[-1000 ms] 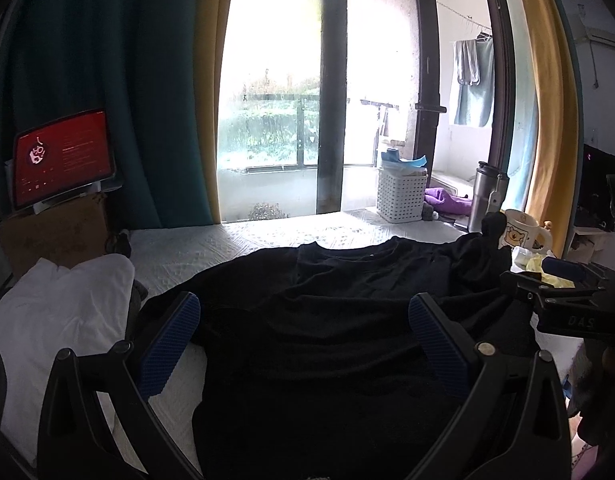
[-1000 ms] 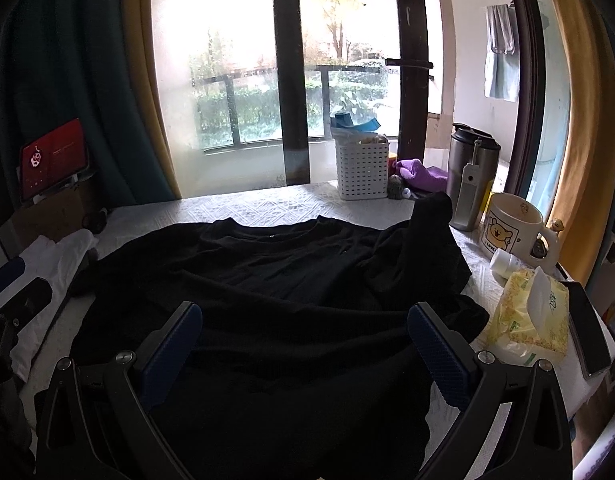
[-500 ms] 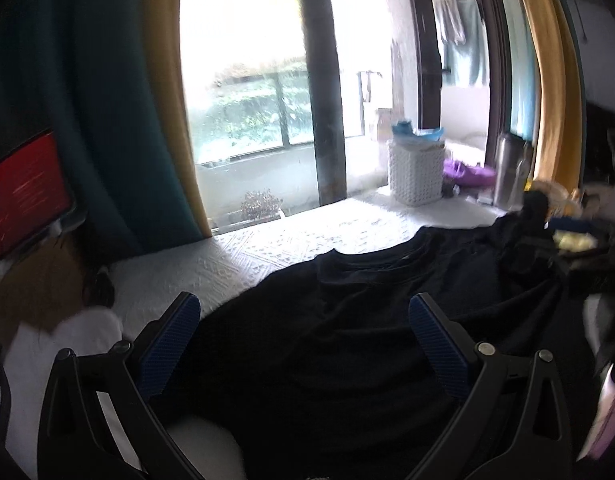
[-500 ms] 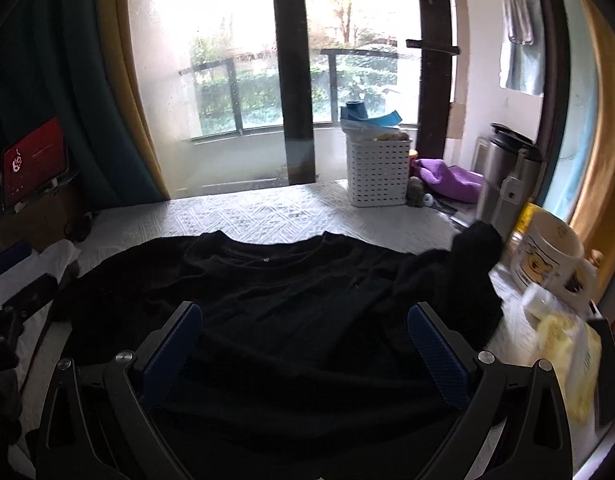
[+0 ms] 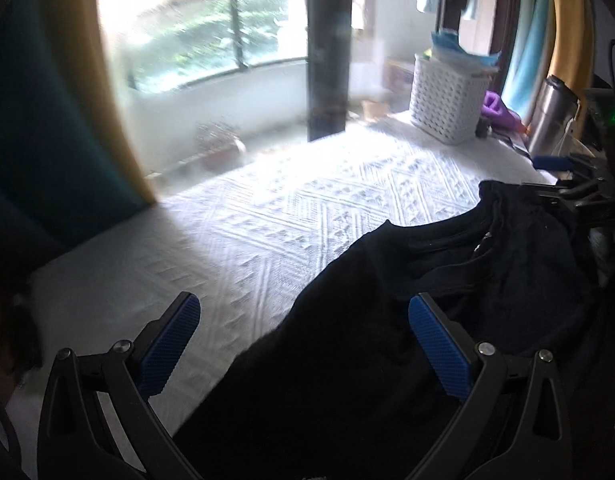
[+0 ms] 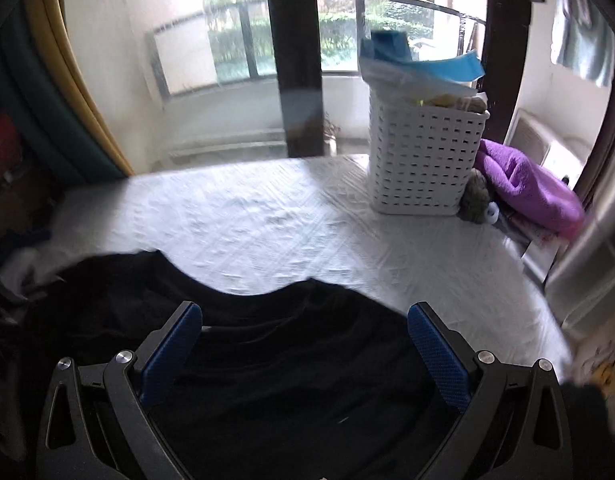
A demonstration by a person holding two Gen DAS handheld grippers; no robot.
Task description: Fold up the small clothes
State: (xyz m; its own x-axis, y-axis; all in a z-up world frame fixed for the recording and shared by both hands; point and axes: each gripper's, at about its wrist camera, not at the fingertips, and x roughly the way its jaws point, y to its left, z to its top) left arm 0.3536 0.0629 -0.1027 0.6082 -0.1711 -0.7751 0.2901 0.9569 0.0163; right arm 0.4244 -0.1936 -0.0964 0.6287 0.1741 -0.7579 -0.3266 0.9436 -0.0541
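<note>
Left wrist view: the left tool [image 5: 303, 336] hangs released, its blue pads wide apart and holding nothing, above the near left part of the shirt [image 5: 387, 340]. The shirt, black, lies rumpled on the white patterned surface [image 5: 267, 216], its collar toward the window, bunched to the right; this suggests it is not yet spread for folding. The right tool [image 5: 563, 184] shows at the far right edge near the shirt's far corner. Right wrist view: the right tool [image 6: 303, 340] is likewise released and empty, poised over the shirt [image 6: 287, 368] near the collar edge, apparently to seize a shoulder. A basket [image 6: 423, 160] and a purple cloth [image 6: 523, 184] stand well apart at the back right, leaving the middle free for folding. Judgement: folding proper is not begun.
</note>
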